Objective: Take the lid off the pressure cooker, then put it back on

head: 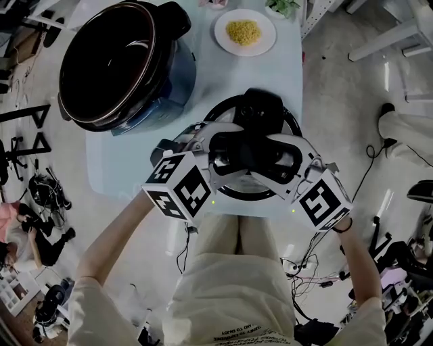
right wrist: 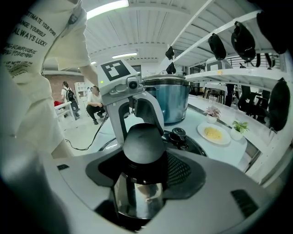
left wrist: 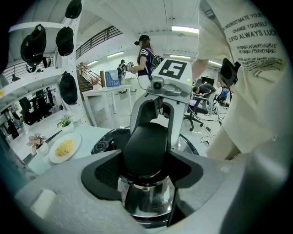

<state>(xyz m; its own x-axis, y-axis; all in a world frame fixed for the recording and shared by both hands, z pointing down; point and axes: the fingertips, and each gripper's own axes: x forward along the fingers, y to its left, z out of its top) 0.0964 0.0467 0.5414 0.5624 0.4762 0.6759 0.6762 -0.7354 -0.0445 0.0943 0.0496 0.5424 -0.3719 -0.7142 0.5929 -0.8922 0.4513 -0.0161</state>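
The left claw [head: 230, 150] and the right claw [head: 272, 161] clasp the lid's knob [head: 252, 152]
Head view: the lid [head: 289, 125] lies under both claws, the open pot [head: 108, 64] ahead to their left. Left gripper view: jaws wide, pads pressed on the knob [left wrist: 146, 146]. Right gripper view: the same; we should lift level, both sides together.

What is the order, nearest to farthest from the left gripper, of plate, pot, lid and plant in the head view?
1. Lid, at the left gripper, table's near end.
2. Pot, up-left.
3. Plate, far end.
4. Plant, far corner, right of the plate.
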